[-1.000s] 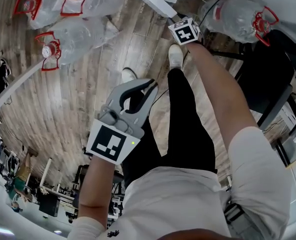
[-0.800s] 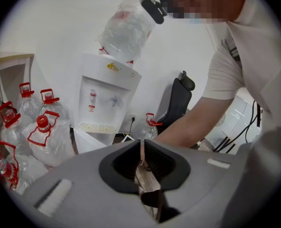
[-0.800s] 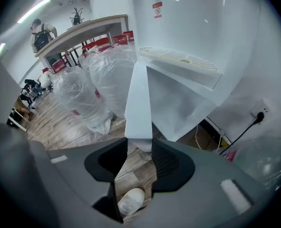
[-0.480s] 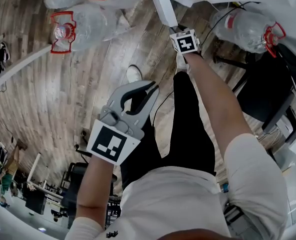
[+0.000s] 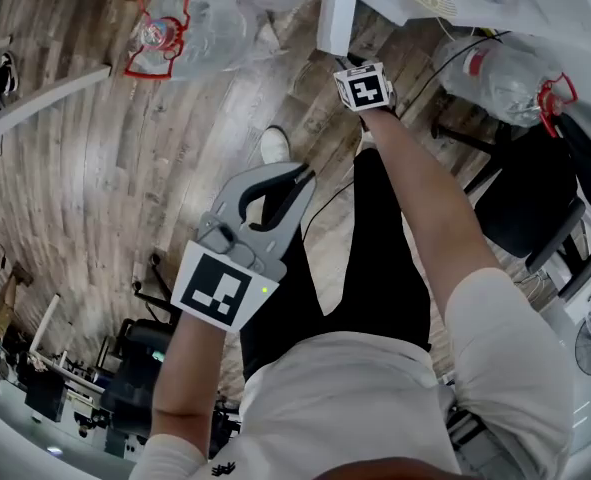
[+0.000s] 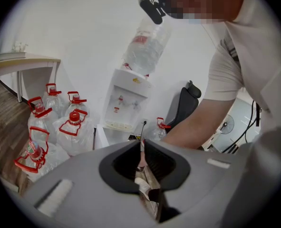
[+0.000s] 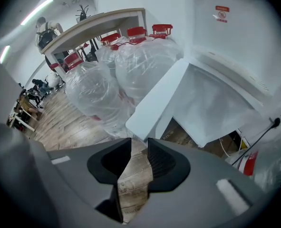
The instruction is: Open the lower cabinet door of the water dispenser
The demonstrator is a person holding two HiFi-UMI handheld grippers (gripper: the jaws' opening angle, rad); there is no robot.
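Note:
In the left gripper view the white water dispenser [image 6: 129, 95] stands against the wall with an upturned bottle on top. Its lower cabinet door [image 7: 155, 102] is swung open, and the pale inside of the cabinet [image 7: 211, 103] shows behind it. My right gripper [image 7: 139, 144] points down at the floor just below the door's free edge [image 5: 337, 8]. Its jaws have just been closing, but a gap remains with only floorboards between them. My left gripper [image 5: 293, 176] hangs in front of the person's legs, jaw tips together, holding nothing.
Several big clear water bottles with red caps [image 5: 190, 33] lie on the wooden floor left of the door, and another [image 5: 510, 78] lies to the right by a cable. A black chair [image 5: 535, 198] stands at the right. A desk [image 7: 97, 23] is behind the bottles.
The right gripper stays just below the door's free edge, which now stands more upright in the head view. The bottles have drifted up and right. The left gripper keeps its place in view.

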